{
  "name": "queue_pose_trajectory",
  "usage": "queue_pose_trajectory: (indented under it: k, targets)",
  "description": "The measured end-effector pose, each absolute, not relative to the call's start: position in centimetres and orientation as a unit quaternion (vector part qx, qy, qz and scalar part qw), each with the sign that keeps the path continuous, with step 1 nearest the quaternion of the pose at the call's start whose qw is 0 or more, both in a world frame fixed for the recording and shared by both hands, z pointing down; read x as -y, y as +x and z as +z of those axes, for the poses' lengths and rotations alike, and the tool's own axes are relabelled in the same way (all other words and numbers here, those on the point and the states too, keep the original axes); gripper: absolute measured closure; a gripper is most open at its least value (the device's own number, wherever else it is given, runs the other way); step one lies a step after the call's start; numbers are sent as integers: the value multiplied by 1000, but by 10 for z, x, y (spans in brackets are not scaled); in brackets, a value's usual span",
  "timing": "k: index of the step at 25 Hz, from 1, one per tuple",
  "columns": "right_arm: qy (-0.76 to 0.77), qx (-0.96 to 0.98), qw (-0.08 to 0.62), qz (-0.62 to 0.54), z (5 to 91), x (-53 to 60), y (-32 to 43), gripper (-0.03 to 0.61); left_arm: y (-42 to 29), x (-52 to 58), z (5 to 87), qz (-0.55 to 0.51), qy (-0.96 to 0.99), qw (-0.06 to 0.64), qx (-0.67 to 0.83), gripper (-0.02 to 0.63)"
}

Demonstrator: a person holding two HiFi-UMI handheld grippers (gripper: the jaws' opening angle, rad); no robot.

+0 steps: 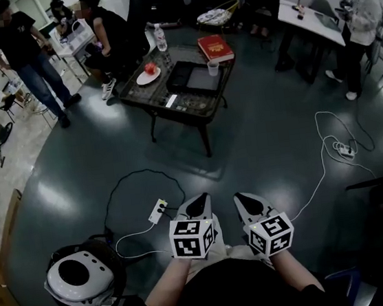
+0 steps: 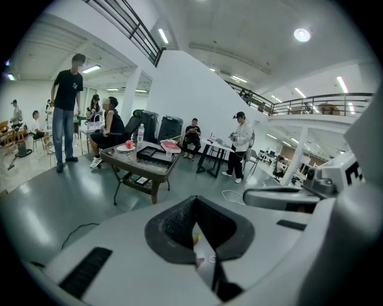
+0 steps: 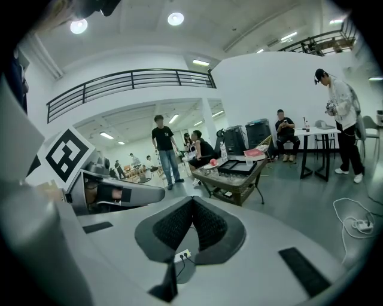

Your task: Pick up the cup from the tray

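Note:
The small pale cup stands at the right edge of a black tray on a dark low table, far ahead of me across the floor. Both grippers are held low and close to my body, well short of the table. My left gripper is shut with nothing in it, and my right gripper is shut and empty too. In the left gripper view the closed jaws point toward the table, with the cup tiny in the distance. The right gripper view shows its gripper and the cup likewise.
On the table are a red book, a plate with a red fruit and a water bottle. A power strip and cables lie on the floor just ahead. A white round device sits at lower left. Several people stand or sit around.

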State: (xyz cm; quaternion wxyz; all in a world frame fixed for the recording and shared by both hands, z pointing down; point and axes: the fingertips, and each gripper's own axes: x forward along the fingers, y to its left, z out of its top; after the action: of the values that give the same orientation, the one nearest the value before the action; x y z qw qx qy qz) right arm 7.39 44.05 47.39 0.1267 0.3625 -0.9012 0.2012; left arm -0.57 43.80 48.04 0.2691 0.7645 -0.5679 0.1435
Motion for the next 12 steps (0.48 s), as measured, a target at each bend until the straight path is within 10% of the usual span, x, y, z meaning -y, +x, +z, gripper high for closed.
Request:
queue_pose_trajectory:
  k: [12]
  targets:
    - [364, 900, 130, 203, 478, -365, 50, 568, -33, -361, 480, 140, 762, 272, 570, 604]
